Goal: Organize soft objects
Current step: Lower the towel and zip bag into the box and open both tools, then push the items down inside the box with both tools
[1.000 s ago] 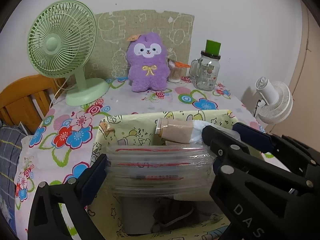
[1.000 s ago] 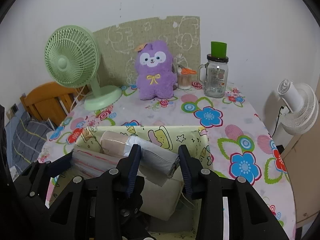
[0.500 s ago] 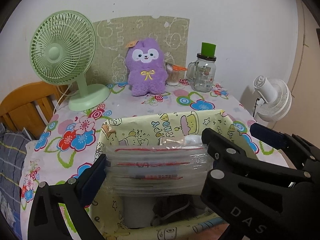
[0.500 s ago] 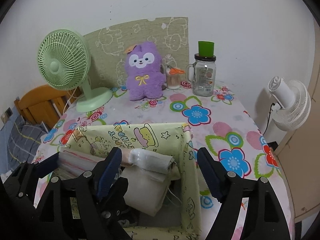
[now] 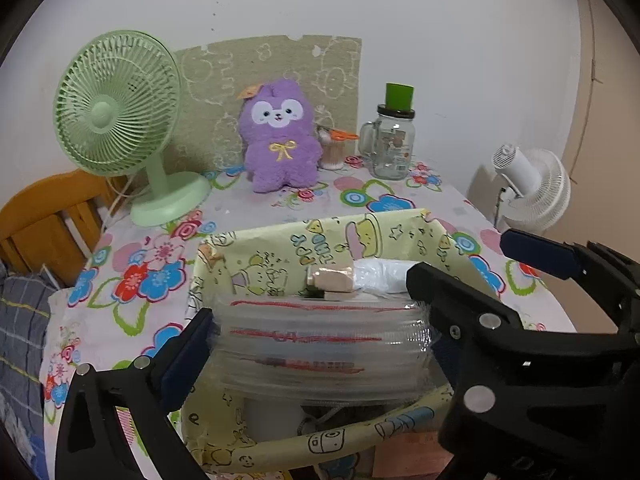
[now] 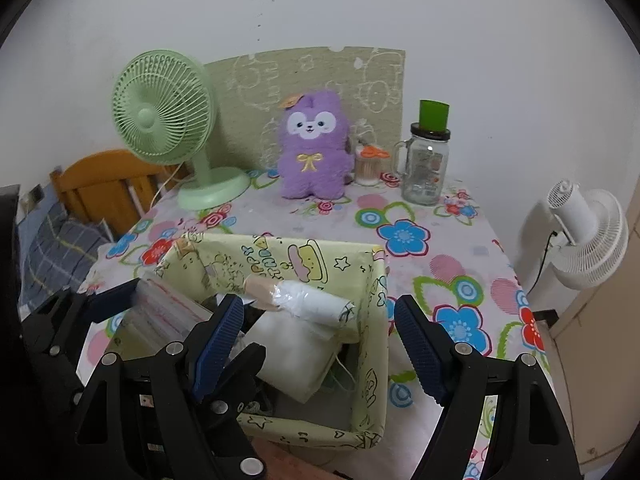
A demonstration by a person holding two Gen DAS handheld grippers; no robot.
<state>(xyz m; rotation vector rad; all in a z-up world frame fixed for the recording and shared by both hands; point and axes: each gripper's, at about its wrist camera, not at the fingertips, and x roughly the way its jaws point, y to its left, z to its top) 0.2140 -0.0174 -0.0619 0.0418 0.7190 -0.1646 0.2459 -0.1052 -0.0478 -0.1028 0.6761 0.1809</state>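
Note:
My left gripper (image 5: 316,344) is shut on a stack of clear zip bags (image 5: 320,316) with red seals, held over the near left part of the yellow cartoon-print fabric basket (image 5: 280,236). Its right finger is hidden behind the right gripper's arm. My right gripper (image 6: 316,316) stands open over the basket's (image 6: 376,280) right side, with nothing pressed between its pads. A beige and white roll in plastic (image 6: 308,304) lies free in the basket on a folded white cloth (image 6: 292,356). A purple plush toy (image 6: 312,148) sits upright at the back of the table.
A green desk fan (image 5: 116,100) stands at the back left, and a glass jar with a green lid (image 5: 392,144) at the back right. A white floor fan (image 6: 584,232) is beyond the table's right edge. A wooden chair (image 5: 40,220) is on the left.
The right gripper's jaws went from shut on the plastic-wrapped roll to wide open, and the roll now lies in the basket. The left gripper keeps hold of the zip bags.

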